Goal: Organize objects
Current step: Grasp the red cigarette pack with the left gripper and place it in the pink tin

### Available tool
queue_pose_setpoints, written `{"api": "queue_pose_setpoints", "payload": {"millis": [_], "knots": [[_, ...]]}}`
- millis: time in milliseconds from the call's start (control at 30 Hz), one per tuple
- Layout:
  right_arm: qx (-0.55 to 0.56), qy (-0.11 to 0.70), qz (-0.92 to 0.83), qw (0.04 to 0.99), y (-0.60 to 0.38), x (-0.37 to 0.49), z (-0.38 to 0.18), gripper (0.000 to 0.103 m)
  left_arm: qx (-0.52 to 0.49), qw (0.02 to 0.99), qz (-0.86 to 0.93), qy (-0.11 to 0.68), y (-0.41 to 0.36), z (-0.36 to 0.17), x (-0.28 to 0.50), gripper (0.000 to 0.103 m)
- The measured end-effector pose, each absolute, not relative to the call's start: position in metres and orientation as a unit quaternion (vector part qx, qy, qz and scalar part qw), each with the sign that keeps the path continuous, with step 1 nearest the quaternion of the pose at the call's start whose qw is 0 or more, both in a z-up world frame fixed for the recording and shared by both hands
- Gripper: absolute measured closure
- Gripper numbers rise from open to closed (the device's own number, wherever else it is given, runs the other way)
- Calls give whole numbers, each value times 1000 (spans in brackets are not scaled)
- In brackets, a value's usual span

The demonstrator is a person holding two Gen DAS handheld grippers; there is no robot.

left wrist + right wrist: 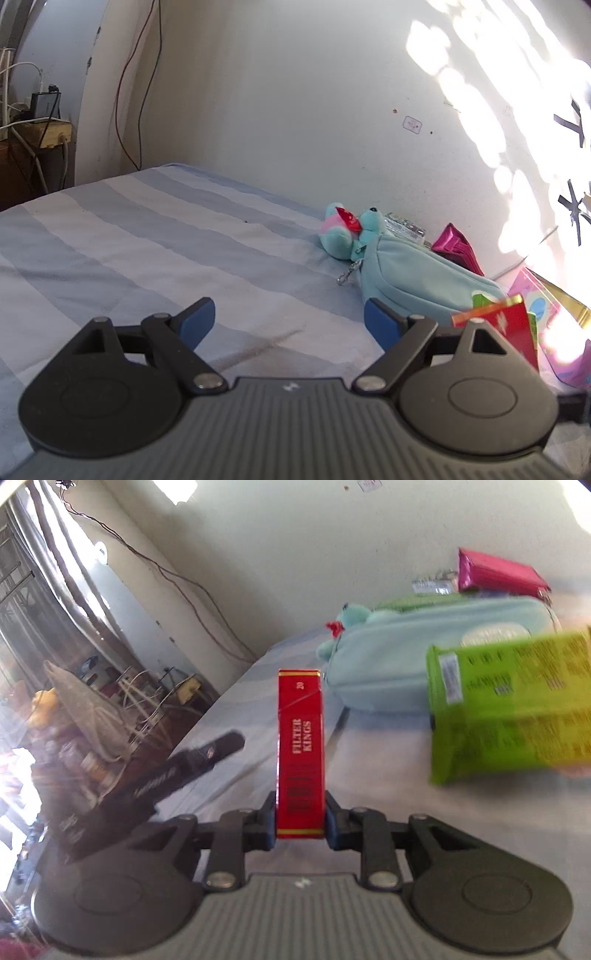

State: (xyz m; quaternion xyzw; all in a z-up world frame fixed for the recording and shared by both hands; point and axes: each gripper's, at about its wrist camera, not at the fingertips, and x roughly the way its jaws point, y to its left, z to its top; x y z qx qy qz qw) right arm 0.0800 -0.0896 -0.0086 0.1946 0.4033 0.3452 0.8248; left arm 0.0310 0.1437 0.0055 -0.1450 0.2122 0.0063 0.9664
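My right gripper (300,818) is shut on a red cigarette box (301,753) marked "Filter Kings", held upright above the bed. The same red box (511,325) shows at the right of the left wrist view, beside a light blue pouch (417,275). My left gripper (290,321) is open and empty above the striped bedsheet (147,251), its blue pads (197,319) wide apart. A teal plush toy (341,232) with a red bow lies against the pouch's far end. A green packet (509,709) lies blurred at the right, in front of the pouch (424,650).
A magenta wallet (456,245) and a clear plastic case (404,225) lie by the wall behind the pouch. A pink box (546,314) sits at the right in sunlight. The left gripper's black handle (177,771) shows in the right view. Cables and a cluttered shelf (33,125) stand beyond the bed's left edge.
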Motion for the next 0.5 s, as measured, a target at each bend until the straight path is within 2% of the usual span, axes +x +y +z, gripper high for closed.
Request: {"api": "queue_pose_setpoints", "payload": {"millis": [100,133,200,267,367,500], "knots": [[220,444,329,804,-140,52,-16,75,-113,966,-43,228,126,11,31,14],[216,453,311,807,-158,42,-16,70,-102,965,-66,230,115,14,28,14],[205,431,251,842,-188,19,-10,42,-90,960,-122,234,91,22,21,14],[177,373,177,893,-217,-11,3,29,-66,953,-171,242,63,30,15,14],[122,302,109,939,-232,-50,12,29,-36,934,-231,272,30,35,7,15],[76,289,144,943,-217,-63,7,37,-29,901,-281,331,5,32,8,24]]}}
